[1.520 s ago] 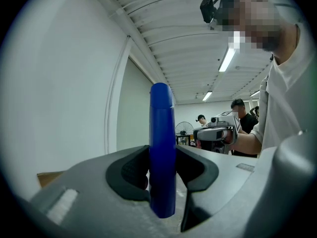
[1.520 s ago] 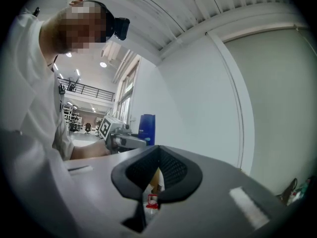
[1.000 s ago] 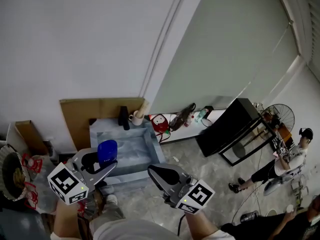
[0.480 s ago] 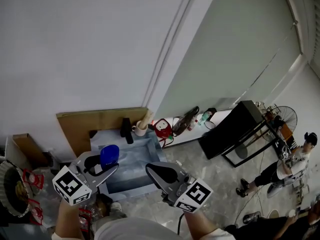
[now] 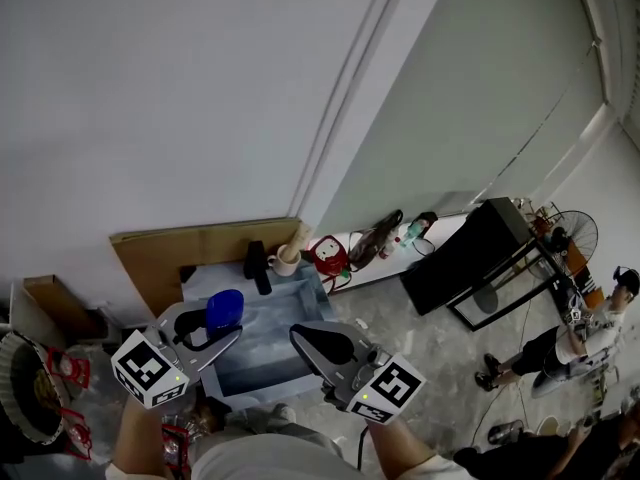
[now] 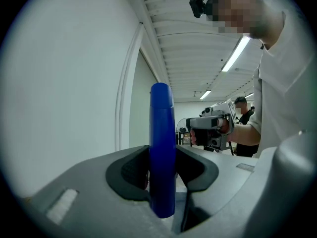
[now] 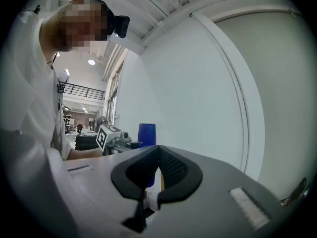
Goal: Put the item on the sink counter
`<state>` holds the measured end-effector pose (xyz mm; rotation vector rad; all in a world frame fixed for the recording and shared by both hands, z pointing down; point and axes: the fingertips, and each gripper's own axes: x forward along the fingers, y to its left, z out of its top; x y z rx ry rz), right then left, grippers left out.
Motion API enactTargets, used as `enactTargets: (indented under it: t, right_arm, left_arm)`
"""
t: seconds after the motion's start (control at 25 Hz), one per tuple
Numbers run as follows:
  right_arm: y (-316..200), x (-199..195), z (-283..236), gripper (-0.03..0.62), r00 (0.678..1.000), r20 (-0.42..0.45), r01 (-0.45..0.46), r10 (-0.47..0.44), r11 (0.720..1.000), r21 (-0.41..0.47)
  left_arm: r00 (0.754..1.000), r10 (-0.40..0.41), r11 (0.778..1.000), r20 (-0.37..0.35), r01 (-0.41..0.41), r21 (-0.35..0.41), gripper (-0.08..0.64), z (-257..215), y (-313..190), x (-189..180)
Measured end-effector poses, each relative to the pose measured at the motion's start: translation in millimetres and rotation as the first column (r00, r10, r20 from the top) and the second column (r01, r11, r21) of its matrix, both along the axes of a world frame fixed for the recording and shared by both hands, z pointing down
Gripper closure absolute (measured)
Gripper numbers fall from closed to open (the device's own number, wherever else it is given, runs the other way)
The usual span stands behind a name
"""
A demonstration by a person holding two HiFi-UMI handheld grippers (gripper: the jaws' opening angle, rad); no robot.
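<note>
A bare white wall (image 5: 180, 98) filled most of the head view, with the blue-grey sink table (image 5: 275, 313) low in the frame against a cardboard sheet (image 5: 190, 248), and a mug (image 5: 288, 261) and a dark bottle (image 5: 257, 265) standing at its back edge. Over the last second the sink table had slid lower in this view while both grippers kept their places in it. The blue item (image 5: 224, 310), carried in the left gripper (image 5: 212, 326), now showed against the basin's left rim rather than its front corner. I judged this to be the approach: the item was still in the air and nothing had been set down. The right gripper (image 5: 300, 336) travelled alongside over the basin's front. In the left gripper view the fingers (image 6: 131, 170) stood partly apart and pressed on either side of the blue item (image 6: 162, 148), which stood upright between them, with the right gripper (image 6: 213, 128) beyond. In the right gripper view the fingers (image 7: 173, 170) were closed together with nothing between them, and the blue item (image 7: 146, 133) showed well beyond their tips. The item still had to be lowered onto a flat part of the table and let go.
</note>
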<state>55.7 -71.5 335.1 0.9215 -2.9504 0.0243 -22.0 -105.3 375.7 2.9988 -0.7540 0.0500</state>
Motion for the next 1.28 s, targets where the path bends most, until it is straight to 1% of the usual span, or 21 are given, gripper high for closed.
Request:
enactTargets:
  t: [0.16,0.32,0.68,0.96,1.28]
  right_arm:
    - [-10.0,2.8,1.1,0.588,1.0,0.005,0.017,-0.017,1.0,0.003]
    - [-17.8,9.6,-0.3,0.588,0.999,0.006,0.031,-0.031,1.0,-0.005]
    - [-38.2,22.3,-3.9,0.588,0.999,0.005,0.051,-0.051,0.999,-0.003]
    - [-52.9,32.6,-3.5,0.588,0.999,0.001,0.038,-0.038,0.999,-0.009]
    - [-69.1,44.5,3.3,0.588,1.0,-0.012,0.013,-0.013,1.0,-0.022]
  left_arm:
    - [1.0,-0.017,1.0,0.005,0.017,0.01,0.399,8.6,-12.4,3.1]
    - [0.999,-0.038,0.999,0.004,0.038,-0.007,0.399,13.2,-20.3,8.4]
    - [0.996,-0.092,0.996,-0.006,0.092,0.0,0.399,28.3,-57.9,12.0]
    - [0.994,-0.112,0.994,0.019,0.111,0.014,0.399,46.0,-89.9,16.4]
    - [0.993,-0.122,0.993,-0.008,0.122,-0.004,0.399,75.6,-127.7,20.8]
